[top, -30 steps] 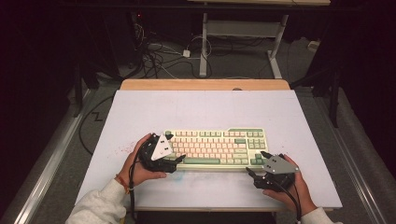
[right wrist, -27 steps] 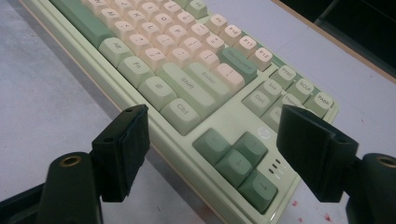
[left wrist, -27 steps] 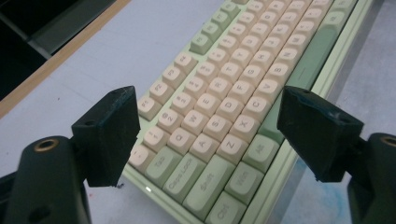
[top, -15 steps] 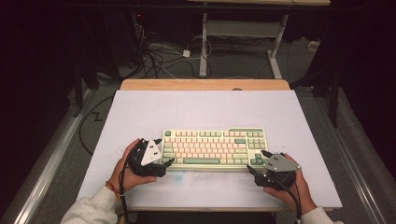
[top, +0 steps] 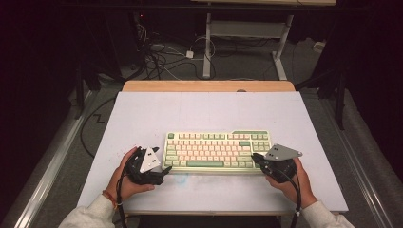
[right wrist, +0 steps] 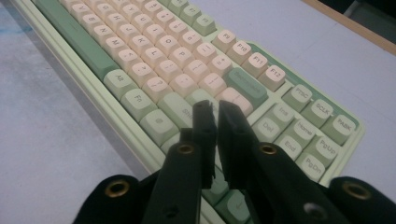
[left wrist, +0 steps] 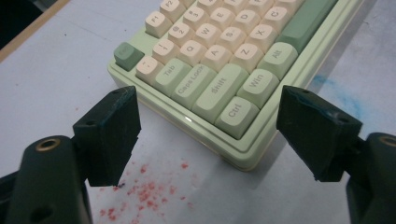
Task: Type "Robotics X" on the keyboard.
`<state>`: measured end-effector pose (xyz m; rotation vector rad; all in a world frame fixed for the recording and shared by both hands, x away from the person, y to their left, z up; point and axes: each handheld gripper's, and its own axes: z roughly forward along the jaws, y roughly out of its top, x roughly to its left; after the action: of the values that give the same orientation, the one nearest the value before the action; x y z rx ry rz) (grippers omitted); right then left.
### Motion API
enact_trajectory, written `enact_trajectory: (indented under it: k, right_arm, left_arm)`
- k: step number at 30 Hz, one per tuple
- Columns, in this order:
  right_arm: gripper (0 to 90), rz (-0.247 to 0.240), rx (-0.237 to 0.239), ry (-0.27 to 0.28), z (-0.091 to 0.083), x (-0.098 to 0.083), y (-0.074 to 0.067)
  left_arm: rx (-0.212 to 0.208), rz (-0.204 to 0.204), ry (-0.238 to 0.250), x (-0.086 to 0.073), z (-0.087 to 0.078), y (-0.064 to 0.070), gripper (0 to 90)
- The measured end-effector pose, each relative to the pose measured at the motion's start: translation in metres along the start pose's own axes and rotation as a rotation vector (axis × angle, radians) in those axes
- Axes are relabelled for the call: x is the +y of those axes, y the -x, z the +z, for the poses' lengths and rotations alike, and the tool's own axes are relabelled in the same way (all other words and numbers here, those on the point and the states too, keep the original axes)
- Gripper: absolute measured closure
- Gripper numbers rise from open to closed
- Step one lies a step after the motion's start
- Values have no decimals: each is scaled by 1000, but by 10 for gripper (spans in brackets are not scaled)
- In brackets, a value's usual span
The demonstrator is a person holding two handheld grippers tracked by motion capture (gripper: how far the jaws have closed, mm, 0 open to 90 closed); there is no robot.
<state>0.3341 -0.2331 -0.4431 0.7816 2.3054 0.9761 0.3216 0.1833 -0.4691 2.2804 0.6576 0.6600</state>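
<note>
A pale green keyboard with cream and green keys lies on the white mat, near its front. My left gripper sits at the keyboard's left front corner, low over the mat. In the left gripper view its jaws stand wide open on either side of the Ctrl corner of the keyboard, touching nothing. My right gripper is at the keyboard's right end. Its jaws have just been closing and are now shut with nothing between them, their tips over the keys near the right Shift.
The white mat covers a wooden table whose bare edge shows at the back. Red specks and a blue smear mark the mat near the keyboard. Cables and desk legs lie on the floor beyond.
My left gripper has slid left and toward the person, off the keyboard's left end to its corner. The right gripper has edged forward onto the keyboard's right end.
</note>
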Motion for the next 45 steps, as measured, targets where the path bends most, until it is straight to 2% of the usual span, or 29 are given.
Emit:
enact_trajectory:
  k: [8, 14, 19, 26, 29, 35, 38, 40, 43, 45]
  right_arm:
    - [899, -20, 47, -32, 22, 14, 3]
    - [899, -29, 71, -59, 32, 15, 2]
    - [899, -40, 75, -76, 37, 13, 0]
    - [900, -36, 78, -73, 38, 9, -2]
    - [900, -34, 77, -67, 38, 8, -2]
    - [900, -28, 69, -57, 38, 6, -3]
    - [900, -31, 67, -54, 38, 6, -4]
    - [900, -32, 65, -54, 37, 6, -4]
    - [900, -33, 62, -52, 37, 5, -5]
    - [900, -38, 57, -50, 37, 5, -5]
  left_arm:
    - [3, -7, -19, -6, -1, 1, 210]
    - [-3, -9, -34, -9, -1, 1, 212]
    - [-1, -6, -38, -9, -2, 2, 213]
    - [3, -4, -40, -7, -1, 2, 221]
    - [-9, -24, -37, -7, -3, 1, 249]
    - [-14, -36, -41, -7, -6, -2, 403]
    - [-54, -60, -43, -7, -7, -5, 570]
    - [-58, -72, -43, -7, -8, -7, 658]
    - [-66, -72, -63, -6, -8, -9, 765]
    - [-52, -47, -74, -6, -9, -9, 832]
